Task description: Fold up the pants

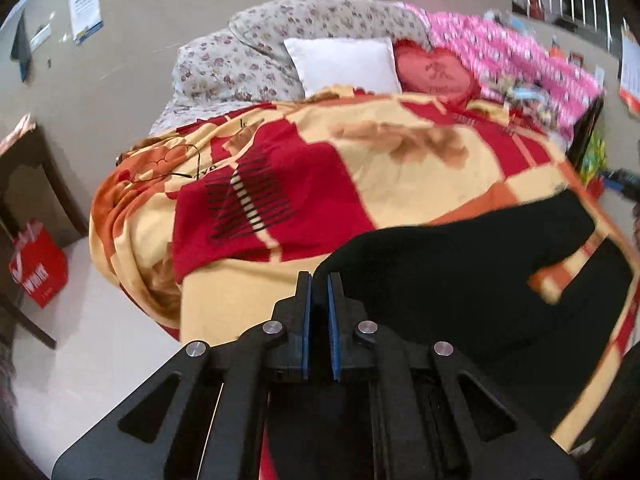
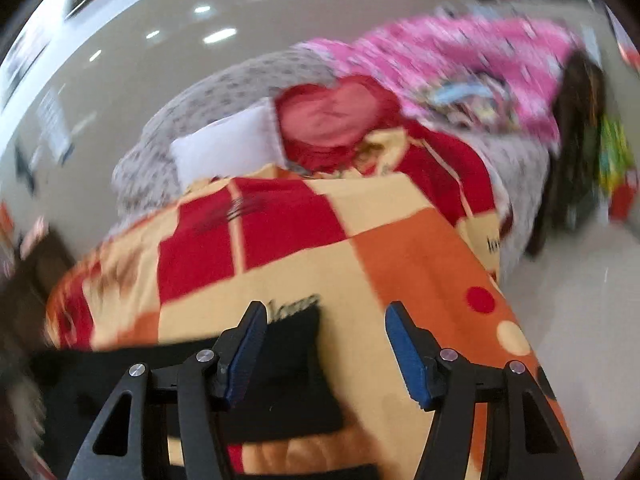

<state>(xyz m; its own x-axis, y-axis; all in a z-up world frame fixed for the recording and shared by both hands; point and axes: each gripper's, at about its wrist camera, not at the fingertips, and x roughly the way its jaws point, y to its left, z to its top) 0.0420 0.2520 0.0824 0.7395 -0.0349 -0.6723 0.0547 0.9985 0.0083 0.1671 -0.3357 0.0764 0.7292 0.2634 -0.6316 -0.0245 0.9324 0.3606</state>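
Barely begun: black pants (image 1: 460,264) spread unfolded on blanket (image 1: 360,152), left hand-held gripper (image 1: 319,280) pinched on their edge, right hand-held gripper (image 2: 326,316) half-open, empty.

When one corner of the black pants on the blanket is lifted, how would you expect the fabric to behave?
Probably floppy: the black pants already drape in soft curves over the blanket. The free part would likely sag and trail rather than hold shape. The cloth looks thick and matte, so it may drag on the fuzzy blanket instead of sliding easily.
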